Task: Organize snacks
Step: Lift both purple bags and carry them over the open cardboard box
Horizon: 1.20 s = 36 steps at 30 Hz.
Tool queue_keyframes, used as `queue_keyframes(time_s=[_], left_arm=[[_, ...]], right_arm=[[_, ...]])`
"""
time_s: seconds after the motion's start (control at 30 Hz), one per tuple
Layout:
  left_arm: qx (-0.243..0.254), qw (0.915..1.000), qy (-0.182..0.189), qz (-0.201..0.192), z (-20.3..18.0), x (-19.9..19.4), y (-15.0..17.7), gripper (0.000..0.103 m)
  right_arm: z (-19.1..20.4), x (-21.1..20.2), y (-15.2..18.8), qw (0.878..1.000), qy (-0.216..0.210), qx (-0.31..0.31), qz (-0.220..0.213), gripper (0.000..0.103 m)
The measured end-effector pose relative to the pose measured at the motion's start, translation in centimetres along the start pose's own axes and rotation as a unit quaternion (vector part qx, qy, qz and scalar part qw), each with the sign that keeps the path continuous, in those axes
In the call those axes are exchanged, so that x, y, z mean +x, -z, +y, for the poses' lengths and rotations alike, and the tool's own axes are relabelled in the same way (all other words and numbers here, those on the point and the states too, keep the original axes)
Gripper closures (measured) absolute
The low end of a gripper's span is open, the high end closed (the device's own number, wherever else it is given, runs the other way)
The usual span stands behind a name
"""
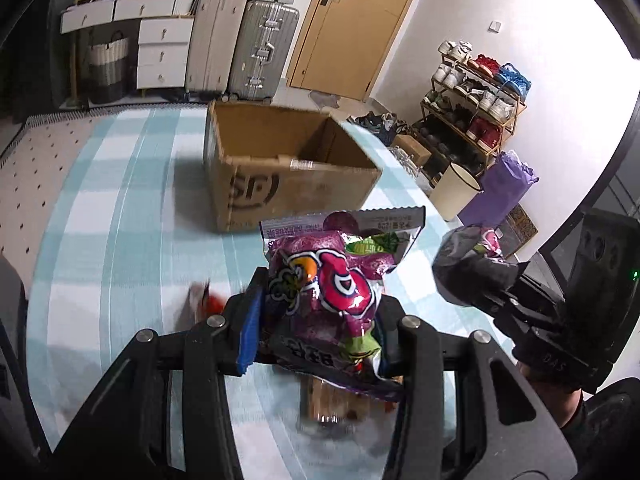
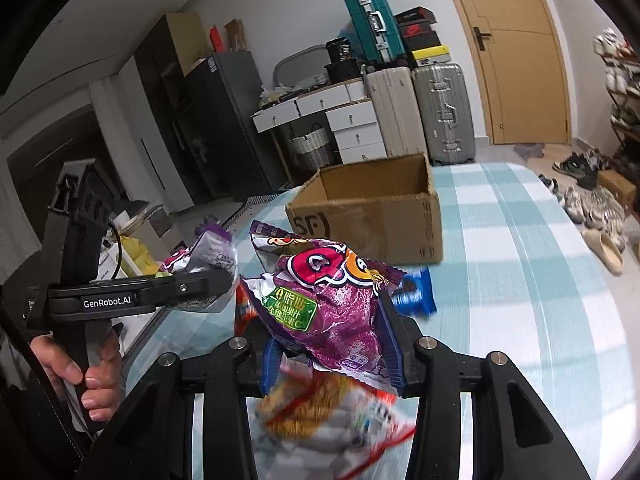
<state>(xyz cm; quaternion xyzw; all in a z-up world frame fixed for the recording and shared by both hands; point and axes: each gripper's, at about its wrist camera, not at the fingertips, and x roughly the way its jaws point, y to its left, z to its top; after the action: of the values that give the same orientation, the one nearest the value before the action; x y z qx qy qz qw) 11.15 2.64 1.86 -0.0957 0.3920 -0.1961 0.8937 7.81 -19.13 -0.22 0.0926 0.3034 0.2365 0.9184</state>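
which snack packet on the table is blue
The small blue packet lying on the checked cloth just in front of the cardboard box. The two packets in the grippers are purple, and the loose one nearest the right camera is orange and white.

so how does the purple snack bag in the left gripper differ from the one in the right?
The left gripper's purple bag shows its top seal upright toward the cardboard box; the right gripper's purple bag is tilted, more crumpled. The left bag's green label sits high behind the logo; the right bag's faces the camera low on the front. Both share the same print, and each is clamped between shut fingers above the checked tablecloth.
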Motion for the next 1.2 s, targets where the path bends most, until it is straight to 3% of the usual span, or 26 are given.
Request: queue_keyframes(time_s=[0.3, 0.67, 0.87, 1.2], left_arm=[[0.014, 0.9999, -0.002, -0.002, -0.1, 1.7, -7.2, 0.062], [0.039, 0.9989, -0.024, 0.013, 0.7, 7.5, -14.4, 0.062], [0.049, 0.9976, -0.042, 0.025, 1.6, 12.0, -17.5, 0.062], [0.026, 0.9975, -0.036, 0.055, 4.3, 17.9, -18.4, 0.062]], right_arm=[[-0.6, 3.3, -6.8, 1.0, -0.015, -0.015, 0.007, 0.061], [-2.0, 8.5, -13.3, 0.999, -0.017, -0.03, 0.02, 0.061], [-4.1, 12.8, -15.4, 0.999, -0.021, -0.012, 0.032, 0.061], [-6.7, 18.3, -15.4, 0.998, 0.006, -0.017, 0.06, 0.061]])
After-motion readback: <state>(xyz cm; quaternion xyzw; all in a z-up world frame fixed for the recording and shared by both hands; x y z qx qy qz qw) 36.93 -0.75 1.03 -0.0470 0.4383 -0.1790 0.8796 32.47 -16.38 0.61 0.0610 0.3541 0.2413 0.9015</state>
